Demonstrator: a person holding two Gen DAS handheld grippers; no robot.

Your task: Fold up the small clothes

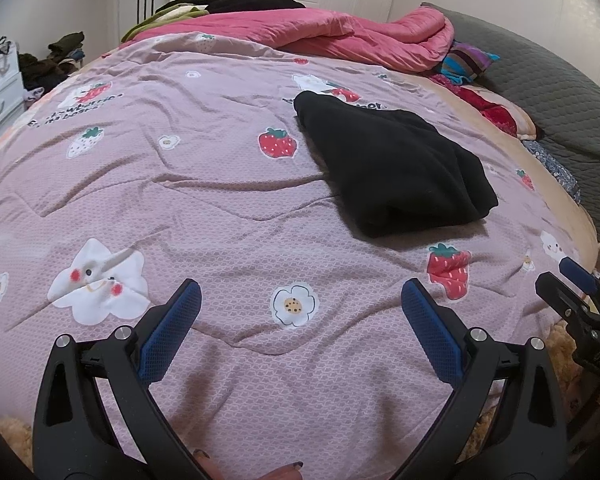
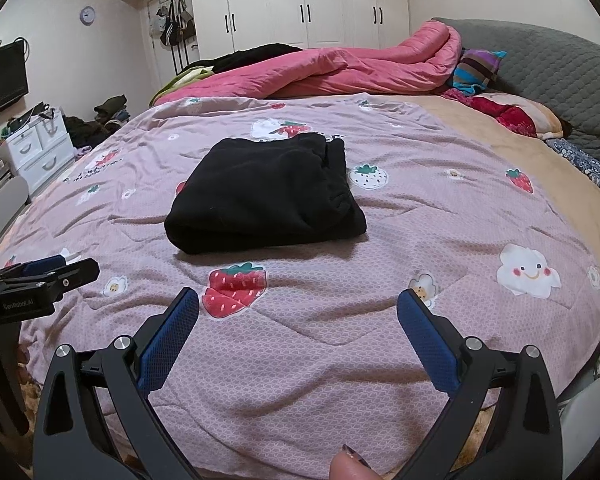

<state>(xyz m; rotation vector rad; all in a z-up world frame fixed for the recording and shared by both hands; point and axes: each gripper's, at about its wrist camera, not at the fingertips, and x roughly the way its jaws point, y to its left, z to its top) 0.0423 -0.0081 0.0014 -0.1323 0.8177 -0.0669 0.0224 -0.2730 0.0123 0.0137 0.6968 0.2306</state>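
Observation:
A black garment (image 1: 392,164) (image 2: 266,196) lies folded into a thick rectangle on the pink strawberry-print bedspread (image 1: 220,200) (image 2: 340,320). My left gripper (image 1: 300,296) hovers open over the near part of the bed, well short of the garment, with nothing between its blue pads. My right gripper (image 2: 298,304) is also open and empty, near the bed's front edge, in front of the garment. Each gripper shows at the edge of the other's view: the right gripper (image 1: 572,280) at the far right, the left gripper (image 2: 48,270) at the far left.
A rumpled pink quilt (image 2: 340,68) and dark clothes lie at the far end of the bed. Pillows (image 2: 512,112) and a grey headboard (image 2: 560,68) line the right side. A white drawer unit (image 2: 40,152), a clothes pile and wardrobes (image 2: 308,4) stand beyond.

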